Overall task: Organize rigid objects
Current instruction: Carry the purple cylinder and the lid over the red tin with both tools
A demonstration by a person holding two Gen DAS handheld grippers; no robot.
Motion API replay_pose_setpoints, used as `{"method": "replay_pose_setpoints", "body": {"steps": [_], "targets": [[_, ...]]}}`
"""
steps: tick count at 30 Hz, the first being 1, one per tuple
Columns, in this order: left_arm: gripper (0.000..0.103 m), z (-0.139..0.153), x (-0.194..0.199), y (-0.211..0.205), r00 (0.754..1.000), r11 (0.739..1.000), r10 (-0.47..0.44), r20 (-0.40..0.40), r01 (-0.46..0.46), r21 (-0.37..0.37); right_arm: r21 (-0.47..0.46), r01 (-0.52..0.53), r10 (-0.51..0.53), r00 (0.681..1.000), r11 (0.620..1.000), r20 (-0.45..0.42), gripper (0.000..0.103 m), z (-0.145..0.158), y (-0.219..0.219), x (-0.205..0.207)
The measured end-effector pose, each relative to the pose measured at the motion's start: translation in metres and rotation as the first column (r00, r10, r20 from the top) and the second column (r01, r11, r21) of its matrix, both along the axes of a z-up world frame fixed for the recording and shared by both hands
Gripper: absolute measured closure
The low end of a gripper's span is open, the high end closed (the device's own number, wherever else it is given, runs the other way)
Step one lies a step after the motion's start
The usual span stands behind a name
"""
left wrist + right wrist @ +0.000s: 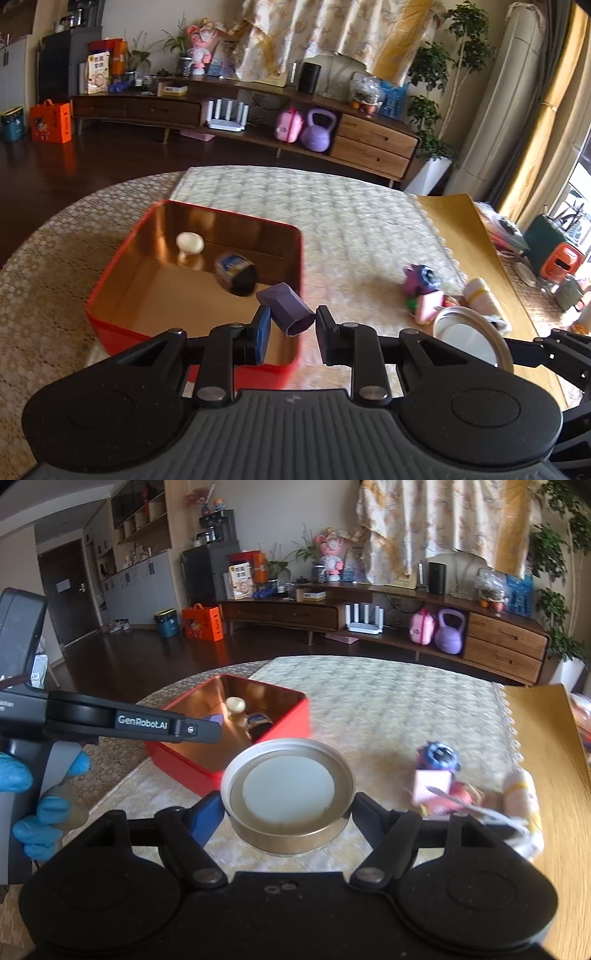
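Observation:
My left gripper (291, 325) is shut on a purple hexagonal block (284, 308) and holds it tilted over the near right corner of the red tin box (110, 325). The box holds a white mushroom-shaped piece (189, 243) and a dark round jar with a blue label (236, 273). My right gripper (288, 808) is shut on a round metal lid (290, 794) with a white inside, held above the table to the right of the red box (192, 768). The left gripper also shows in the right wrist view (218, 723), over the box.
Small toys lie on the cloth to the right: a purple and blue toy (439, 757), a pink block (432, 788) and a white roll (521, 794). A yellow mat (546, 746) covers the table's right side. A TV cabinet (240, 107) stands beyond the table.

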State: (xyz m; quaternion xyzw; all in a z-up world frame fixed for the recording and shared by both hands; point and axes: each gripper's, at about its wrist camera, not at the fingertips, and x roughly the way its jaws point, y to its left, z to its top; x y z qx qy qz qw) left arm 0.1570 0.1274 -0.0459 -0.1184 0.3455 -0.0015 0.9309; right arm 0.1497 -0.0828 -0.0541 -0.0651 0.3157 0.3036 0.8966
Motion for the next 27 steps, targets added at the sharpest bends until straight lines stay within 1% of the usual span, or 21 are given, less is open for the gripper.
{"method": "replay_pose_setpoints", "body": {"steps": [6,11,16,19,23,27], "targets": [[0.077,-0.009,0.02,0.037,0.999,0.998,0.049,-0.021,-0.048,0.029,-0.017,-0.036,0.036,0.999,0.999,0.005,0.028,0.0,0.036,0.017],[0.077,-0.017,0.041,0.056,0.998,0.997,0.056,-0.039,-0.054,0.059,-0.035,-0.072,0.072,0.997,0.997,0.006,0.028,-0.002,0.068,0.037],[0.077,-0.028,0.062,0.065,0.997,0.995,0.052,-0.062,-0.047,0.09,-0.077,-0.122,0.123,0.992,0.99,0.012,0.028,-0.011,0.097,0.053],[0.077,-0.034,0.074,0.069,0.995,0.993,0.056,-0.081,-0.047,0.113,-0.118,-0.131,0.133,0.991,0.984,0.017,0.028,-0.017,0.114,0.06],[0.077,-0.041,0.087,0.077,0.993,0.992,0.058,-0.1,-0.047,0.115,-0.141,-0.139,0.139,0.99,0.98,-0.009,0.028,-0.027,0.126,0.073],[0.077,-0.046,0.095,0.076,0.993,0.99,0.043,-0.111,-0.027,0.136,-0.191,-0.183,0.182,0.983,0.964,-0.024,0.028,-0.035,0.139,0.08]]}}
